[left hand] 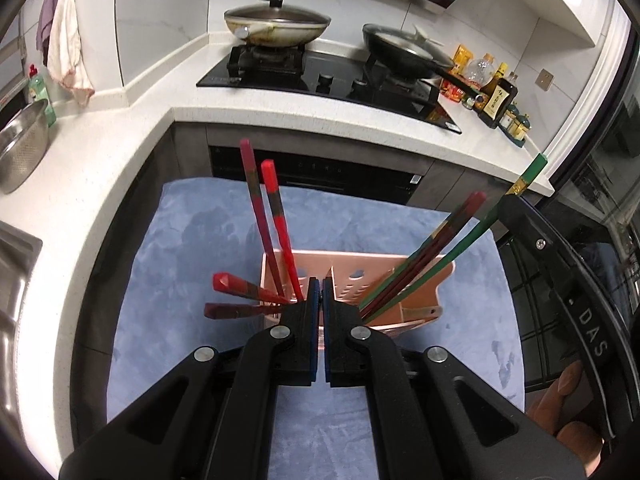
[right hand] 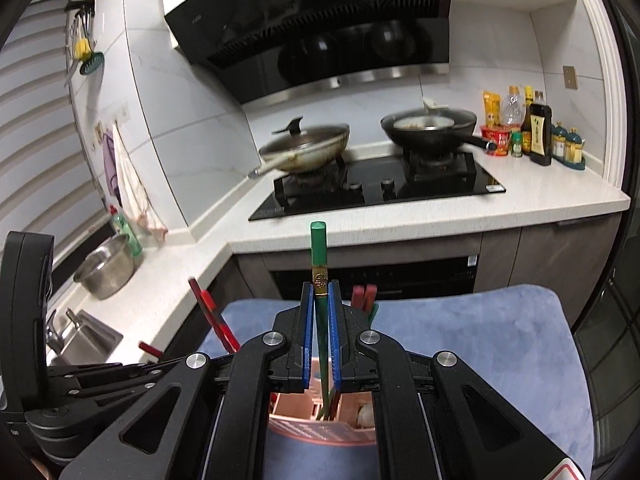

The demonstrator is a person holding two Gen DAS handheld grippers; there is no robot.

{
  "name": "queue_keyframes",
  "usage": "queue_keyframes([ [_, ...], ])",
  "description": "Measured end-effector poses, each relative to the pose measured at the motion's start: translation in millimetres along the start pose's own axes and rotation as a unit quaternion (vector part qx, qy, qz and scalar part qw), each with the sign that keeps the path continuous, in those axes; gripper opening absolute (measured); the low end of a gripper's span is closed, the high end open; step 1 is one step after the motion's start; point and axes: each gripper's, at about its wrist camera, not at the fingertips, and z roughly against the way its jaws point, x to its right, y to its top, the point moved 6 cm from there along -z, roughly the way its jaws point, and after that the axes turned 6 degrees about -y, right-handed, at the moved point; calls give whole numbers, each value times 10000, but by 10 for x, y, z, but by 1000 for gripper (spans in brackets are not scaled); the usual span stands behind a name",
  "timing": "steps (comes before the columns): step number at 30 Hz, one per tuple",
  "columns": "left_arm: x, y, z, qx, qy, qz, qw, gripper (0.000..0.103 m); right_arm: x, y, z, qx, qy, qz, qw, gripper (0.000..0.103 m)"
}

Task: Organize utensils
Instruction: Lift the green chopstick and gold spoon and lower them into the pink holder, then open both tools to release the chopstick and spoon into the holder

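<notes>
the left gripper (left hand: 322, 286) sat just in front of the pink utensil holder (left hand: 420, 276), its blue-padded fingers (left hand: 315, 300) pressed together over the holder's near edge — whether they pinched the rim itself could not be told from the left wrist view. the holder stood on a blue cloth (left hand: 180, 280) spread over a raised surface in front of the white countertop (left hand: 120, 128). red chopsticks (left hand: 276, 216) fanned out of its left compartment, some upright, two leaning low toward the left. in the right compartment a dark red pair (left hand: 440, 240) leaned to the right beside a green chopstick (left hand: 472, 240).

the right gripper (right hand: 320, 308) pinched that green chopstick (right hand: 319, 248) between its blue pads (right hand: 307, 320), just under the gold band; the lower end reached down into the holder (right hand: 320, 432), and the green tip stood above the fingers. behind, on the black cooktop (right hand: 376, 192), sat a lidded wok (right hand: 304, 148) and a dark frying pan (right hand: 430, 126).
</notes>
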Motion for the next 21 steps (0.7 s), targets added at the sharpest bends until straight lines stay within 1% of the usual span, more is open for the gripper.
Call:
queue_keyframes([
  [5, -37, -20, -9, 70, 116, 1, 9999, 3, -1, -129, -68, -173, -25, 62, 9998, 8],
  [6, -48, -26, -3, 85, 167, -11, 9998, 6, -1, -149, -71, -193, -30, 66, 9998, 8],
  [7, -60, -30, 5, 102, 203, -8, 9997, 11, 2, -163, -60, -170, -51, 72, 9998, 11],
  [8, -77, -35, 23, 139, 241, 8, 9996, 22, 5, -168, -57, -168, -78, 83, 9998, 12],
  [9, -78, -39, 41, 181, 252, 18, 9995, 31, 4, -171, -50, -166, -88, 87, 9998, 12],
  [10, -84, -43, 70, 251, 261, 24, 9993, 33, 7, -182, -35, -166, -94, 89, 9998, 12],
  [15, -54, -65, 165, 389, 378, -82, 9985, 34, 40, -244, 30, -208, -134, 110, 9996, 14],
  [17, -34, -69, 201, 436, 416, -128, 9981, 34, 57, -279, 68, -221, -151, 96, 9996, 19],
  [21, 5, -111, 310, 581, 605, -260, 9961, 35, 59, -368, 167, -286, -138, 111, 9994, 20],
])
